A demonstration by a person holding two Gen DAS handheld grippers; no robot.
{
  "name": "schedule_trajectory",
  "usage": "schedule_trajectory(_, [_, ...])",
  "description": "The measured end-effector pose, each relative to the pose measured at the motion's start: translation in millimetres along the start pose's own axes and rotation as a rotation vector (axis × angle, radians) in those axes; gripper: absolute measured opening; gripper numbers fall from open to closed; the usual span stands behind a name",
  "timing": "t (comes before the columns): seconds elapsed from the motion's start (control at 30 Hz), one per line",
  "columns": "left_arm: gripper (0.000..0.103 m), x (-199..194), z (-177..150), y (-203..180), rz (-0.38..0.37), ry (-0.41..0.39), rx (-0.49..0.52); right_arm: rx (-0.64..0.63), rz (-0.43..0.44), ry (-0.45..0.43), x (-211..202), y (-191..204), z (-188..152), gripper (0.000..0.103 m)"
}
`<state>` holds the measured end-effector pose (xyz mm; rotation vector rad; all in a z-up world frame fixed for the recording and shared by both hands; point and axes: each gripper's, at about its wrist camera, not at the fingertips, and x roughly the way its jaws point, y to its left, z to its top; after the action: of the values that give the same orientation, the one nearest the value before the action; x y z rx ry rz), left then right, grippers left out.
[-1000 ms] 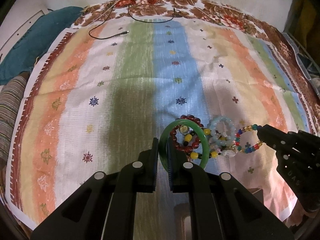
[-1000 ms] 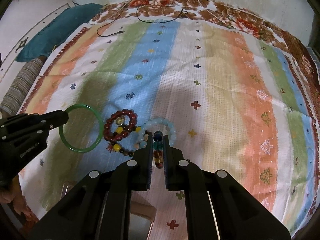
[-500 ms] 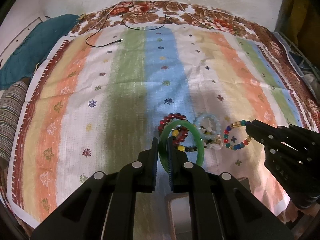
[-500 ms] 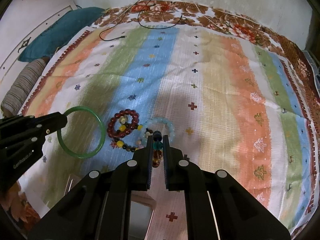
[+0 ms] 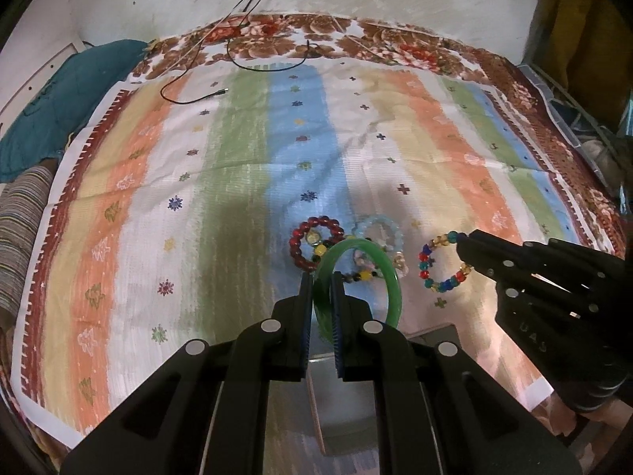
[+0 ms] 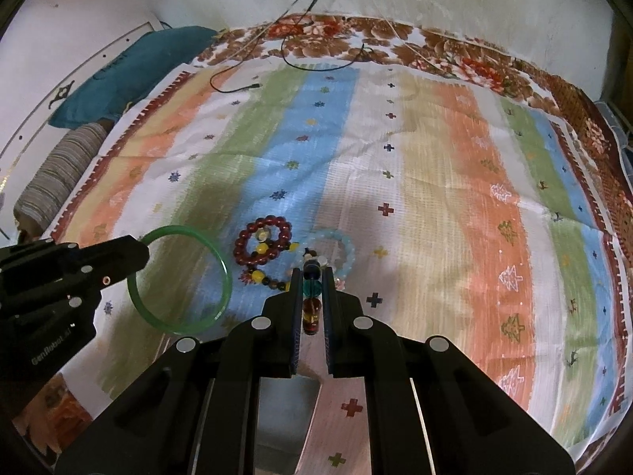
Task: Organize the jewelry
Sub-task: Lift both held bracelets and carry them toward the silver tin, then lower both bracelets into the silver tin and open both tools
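My left gripper [image 5: 321,277] is shut on a green bangle [image 5: 389,281], held off the striped cloth; the same green bangle [image 6: 180,277] shows in the right wrist view at the left gripper's tip. My right gripper [image 6: 312,273] is shut on a multicoloured bead bracelet [image 6: 311,297], which hangs from its tip as a ring [image 5: 443,261] in the left wrist view. On the cloth lie a dark red bead bracelet [image 5: 314,237], a pale blue bead bracelet [image 5: 381,229] and a strand with yellow and black beads [image 6: 261,277].
A striped bedsheet [image 5: 237,158] covers the bed. A black cable [image 5: 198,95] lies at the far side. A teal pillow [image 5: 67,103] and a striped cushion [image 5: 19,229] sit at the left. A box-like container [image 5: 348,403] shows below the left gripper.
Both grippers have risen and pulled back from the bracelets on the cloth, each still holding its piece. The pile on the cloth looks smaller and farther away.
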<state>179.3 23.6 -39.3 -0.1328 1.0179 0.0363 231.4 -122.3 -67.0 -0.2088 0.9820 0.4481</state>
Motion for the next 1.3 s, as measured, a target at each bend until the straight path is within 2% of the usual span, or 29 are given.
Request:
schedule_trajectory(0.47, [0.008, -21, -26, 10, -0.029, -0.012, -0.062, -0.015, 0.042, -0.037, -30, 11, -22, 0.01])
schedule_trajectory(0.8, [0.008, -27, -44, 8, -0.055, 0.009, -0.059, -0.022, 0.059, -0.015, -35, 16, -41, 0.01])
schedule_trajectory(1.03, [0.01, -22, -50, -6, -0.07, 0.043, -0.016, -0.018, 0.068, 0.001, -35, 18, -46, 0.011])
schedule_trajectory(1.07, [0.011, -20, -51, -6, -0.077, 0.056, -0.019, -0.014, 0.07, 0.009, -34, 17, -47, 0.012])
schedule_trajectory(1.1, [0.015, -17, -50, -5, -0.078, 0.067, -0.032, -0.01, 0.067, 0.015, -32, 17, -47, 0.021])
schedule_trajectory(1.13, [0.022, -17, -50, -4, -0.074, 0.067, -0.038, -0.009, 0.063, 0.014, -32, 17, -47, 0.035])
schedule_trajectory(1.17, [0.032, -18, -49, -1, -0.069, 0.058, -0.048, -0.007, 0.056, 0.011, -32, 16, -46, 0.04])
schedule_trajectory(1.2, [0.036, -19, -47, 2, -0.066, 0.05, -0.06, -0.005, 0.053, 0.01, -32, 15, -45, 0.041])
schedule_trajectory(1.27, [0.038, -20, -46, 7, -0.06, 0.043, -0.08, 0.001, 0.054, 0.012, -31, 13, -44, 0.041])
schedule_trajectory(1.3, [0.044, -20, -45, 11, -0.055, 0.042, -0.095, 0.005, 0.052, 0.014, -30, 12, -44, 0.043])
